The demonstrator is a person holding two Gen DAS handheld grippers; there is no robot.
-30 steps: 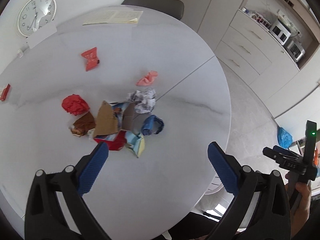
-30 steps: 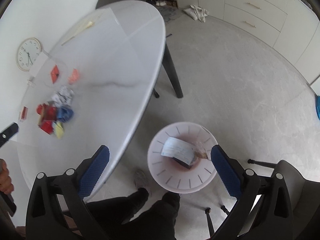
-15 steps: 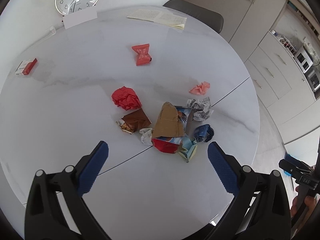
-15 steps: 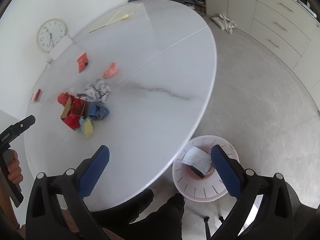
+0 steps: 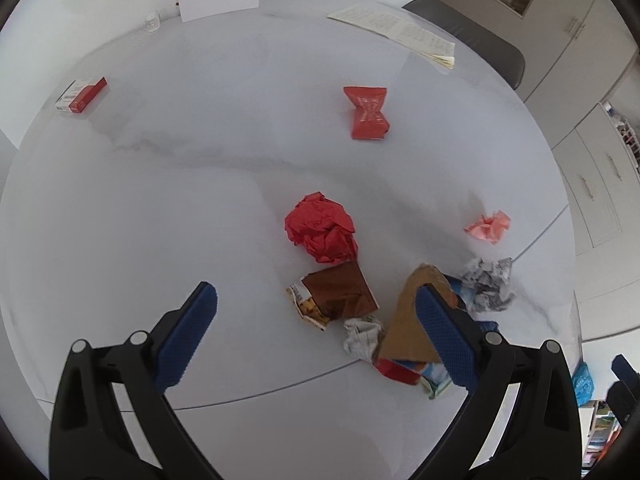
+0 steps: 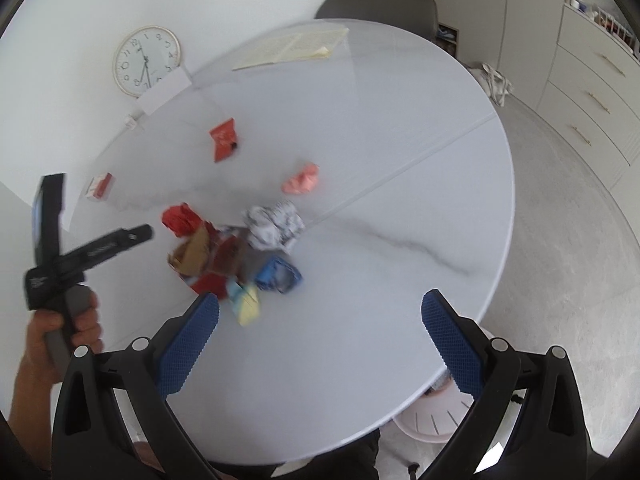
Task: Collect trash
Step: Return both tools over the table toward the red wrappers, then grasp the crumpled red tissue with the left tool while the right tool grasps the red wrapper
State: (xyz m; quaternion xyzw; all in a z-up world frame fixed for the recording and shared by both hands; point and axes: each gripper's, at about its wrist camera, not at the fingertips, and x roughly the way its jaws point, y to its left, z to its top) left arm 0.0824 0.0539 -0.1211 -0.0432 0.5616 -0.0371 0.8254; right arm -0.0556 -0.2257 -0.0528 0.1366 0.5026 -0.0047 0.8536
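1. White marble-look round table [image 5: 160, 200] holds all the trash: crumpled red paper ball [image 5: 322, 233], brown foil snack wrapper [image 5: 340, 292], tan cardboard scrap [image 5: 412, 320], grey newspaper wad [image 5: 488, 284], pink paper wad [image 5: 489, 226], flat red wrapper [image 5: 367, 113], blue crumpled wrapper [image 6: 278, 275], yellow scrap [image 6: 246, 306].
2. My left gripper [image 5: 316, 332] is spread wide, empty, hovering over the pile near the brown wrapper.
3. My right gripper [image 6: 320, 334] is spread wide too, empty, above bare table beside the pile.
4. Pink slotted waste bin [image 6: 436, 416] sits on the floor, mostly hidden under the table edge.
5. Risks, my judgement: overlapping pieces, so a pinch may drag neighbours off; the flat wrapper could slip; blurry right view, so aiming is shaky.
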